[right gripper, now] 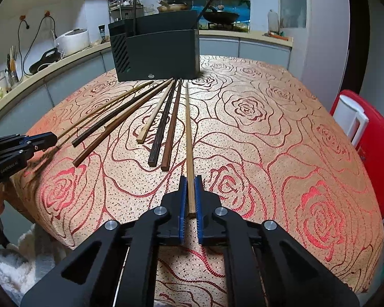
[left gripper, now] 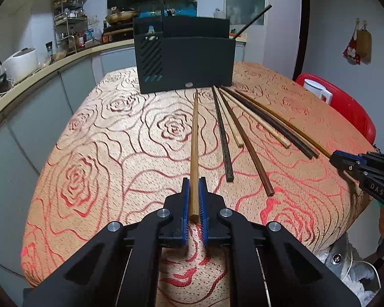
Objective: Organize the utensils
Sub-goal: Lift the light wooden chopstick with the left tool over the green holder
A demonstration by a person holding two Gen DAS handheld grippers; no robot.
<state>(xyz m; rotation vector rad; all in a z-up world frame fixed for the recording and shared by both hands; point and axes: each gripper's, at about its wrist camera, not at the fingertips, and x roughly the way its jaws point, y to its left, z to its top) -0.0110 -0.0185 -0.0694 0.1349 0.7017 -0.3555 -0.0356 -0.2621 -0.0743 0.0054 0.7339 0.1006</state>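
Observation:
My left gripper (left gripper: 194, 183) is shut on the near end of a light brown chopstick (left gripper: 195, 138) that points toward the black utensil holder (left gripper: 187, 58). My right gripper (right gripper: 190, 180) is shut on the near end of a thin tan chopstick (right gripper: 189, 133), also pointing at the holder (right gripper: 156, 51). Several more chopsticks (left gripper: 243, 128) of dark and pale wood lie fanned on the rose-patterned tablecloth (left gripper: 115, 140) between the two grippers. In the right wrist view they lie left of the held one (right gripper: 166, 125). A dark chopstick (left gripper: 256, 19) stands in the holder.
A kitchen counter (left gripper: 51, 64) with a rice cooker (left gripper: 20, 62) curves along the left. A red chair (right gripper: 376, 138) with a white jug (right gripper: 350, 117) stands at the table's right edge. The right gripper shows at the right edge of the left wrist view (left gripper: 335, 158).

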